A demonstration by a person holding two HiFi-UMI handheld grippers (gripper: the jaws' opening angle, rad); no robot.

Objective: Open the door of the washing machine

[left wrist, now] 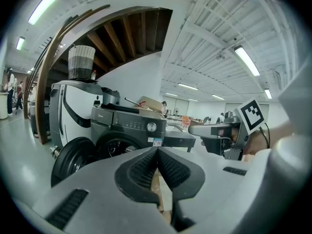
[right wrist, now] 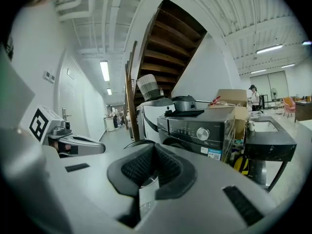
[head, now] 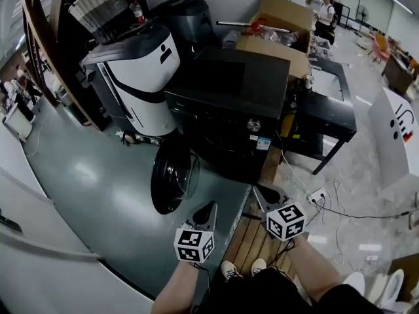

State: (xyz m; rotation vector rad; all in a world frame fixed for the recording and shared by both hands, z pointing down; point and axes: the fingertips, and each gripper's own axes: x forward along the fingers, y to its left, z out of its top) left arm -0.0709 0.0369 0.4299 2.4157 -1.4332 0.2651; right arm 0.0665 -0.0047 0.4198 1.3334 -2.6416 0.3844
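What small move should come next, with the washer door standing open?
Probably only a small retreat: lower both grippers and stop. In the head view the door already hangs wide open at the left of the washer. The left gripper and right gripper are shut, empty and clear of it, so the job looks done.

Brand name on the washing machine (left wrist: 127, 123), upper left of its control panel: small and faint, read as "Midea" in the left gripper view. Print just under the knob (right wrist: 202, 133) began with "12" in the right gripper view; the rest was illegible. Blue and white sticker (right wrist: 213, 153) below it: print too small to read. White panel (head: 395, 124) at the head view's right edge carried red characters, not legible.
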